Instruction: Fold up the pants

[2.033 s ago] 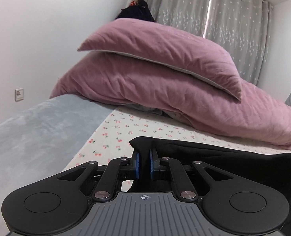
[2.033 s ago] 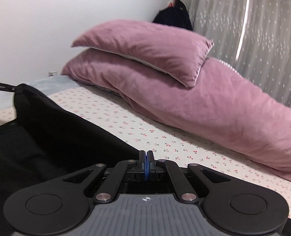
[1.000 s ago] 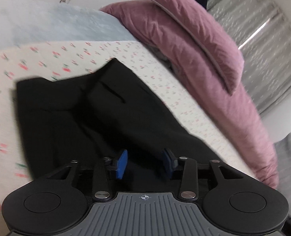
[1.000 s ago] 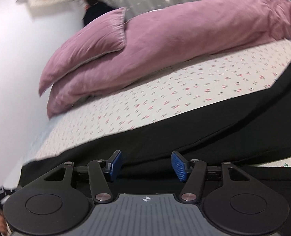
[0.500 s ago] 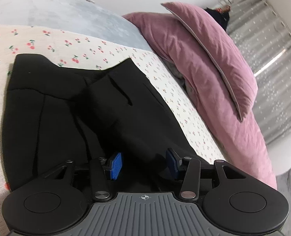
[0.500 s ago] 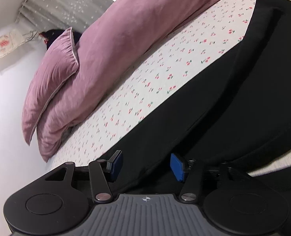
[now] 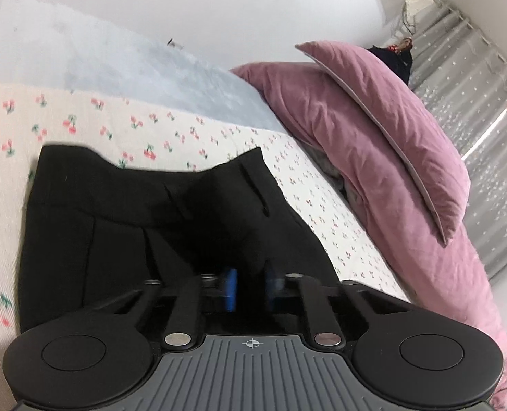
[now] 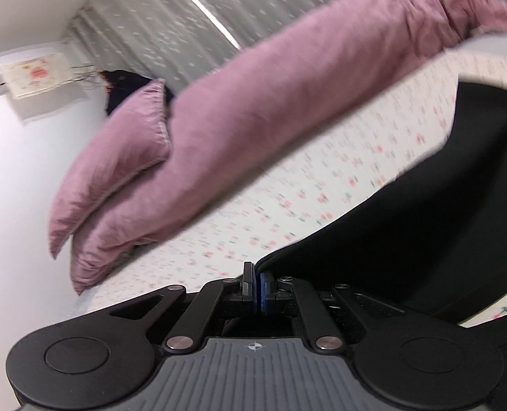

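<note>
Black pants [image 7: 157,219] spread on cherry-print bedsheet [image 7: 123,130]. Mauve duvet [image 7: 383,171] and pillow [image 8: 116,157] heaped far behind, grey curtain [image 8: 171,13], white wall. Left gripper [image 7: 250,289] just closing on pants cloth; right gripper [image 8: 256,291] pinched shut on pants' edge.

— What are you gripping there?
— Your black pants [image 7: 123,226] are a matt, smooth woven cloth with pressed pleats. Under them your sheet [image 7: 123,126] is thin printed cotton-like cloth, also matt.
— And behind?
— Your pink pillow [image 7: 390,130] and duvet [image 8: 287,109] look like soft, velvety cloth, lightly creased; the pale blue blanket [image 7: 116,58] looks fluffy.
— The tool?
— Your left gripper [image 7: 250,289] is matt black plastic with a ribbed grey plate, shiny metal pins and blue rubbery pads [image 7: 231,289].
</note>
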`<state>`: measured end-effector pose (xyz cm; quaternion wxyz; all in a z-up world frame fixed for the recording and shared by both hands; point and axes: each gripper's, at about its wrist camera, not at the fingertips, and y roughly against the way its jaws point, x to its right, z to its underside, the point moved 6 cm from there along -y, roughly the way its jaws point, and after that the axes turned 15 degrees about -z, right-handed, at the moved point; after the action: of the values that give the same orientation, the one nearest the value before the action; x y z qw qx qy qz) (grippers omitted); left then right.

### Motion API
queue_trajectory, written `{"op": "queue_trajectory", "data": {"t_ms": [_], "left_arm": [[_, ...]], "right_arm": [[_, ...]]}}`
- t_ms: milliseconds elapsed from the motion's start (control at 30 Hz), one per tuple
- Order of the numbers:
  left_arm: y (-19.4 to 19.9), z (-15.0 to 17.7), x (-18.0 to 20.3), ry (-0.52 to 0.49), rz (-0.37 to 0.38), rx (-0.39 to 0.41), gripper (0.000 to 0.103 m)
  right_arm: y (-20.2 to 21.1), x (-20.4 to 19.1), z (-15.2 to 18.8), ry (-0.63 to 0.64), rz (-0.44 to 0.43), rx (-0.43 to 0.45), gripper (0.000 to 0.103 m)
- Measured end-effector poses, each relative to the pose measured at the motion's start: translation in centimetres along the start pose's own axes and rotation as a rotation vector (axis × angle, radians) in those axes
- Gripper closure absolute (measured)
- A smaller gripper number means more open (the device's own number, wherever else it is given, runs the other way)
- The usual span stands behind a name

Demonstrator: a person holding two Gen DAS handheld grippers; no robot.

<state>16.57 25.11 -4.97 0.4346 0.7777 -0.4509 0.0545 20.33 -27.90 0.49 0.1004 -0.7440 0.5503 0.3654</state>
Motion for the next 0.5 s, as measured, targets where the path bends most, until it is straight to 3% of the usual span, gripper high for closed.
{"op": "queue_trajectory", "data": {"t_ms": [200, 367, 500], "left_arm": [[1.1, -1.9, -0.3, -0.003, 0.045, -0.008, 0.102], [3.2, -3.4, -1.4, -0.023, 0.064, 0.005, 0.102], [3.9, -3.7, -3.1, -0.028, 0.054, -0.041, 0.102]], "right_arm": [[5.0, -3.5, -0.3, 0.06, -0.034, 0.005, 0.099], [7.9, -6.4, 0.8, 0.152, -0.041, -0.057, 0.099], [9.5, -8.5, 2.6, 0.216, -0.043, -0.125, 0.099]]}}
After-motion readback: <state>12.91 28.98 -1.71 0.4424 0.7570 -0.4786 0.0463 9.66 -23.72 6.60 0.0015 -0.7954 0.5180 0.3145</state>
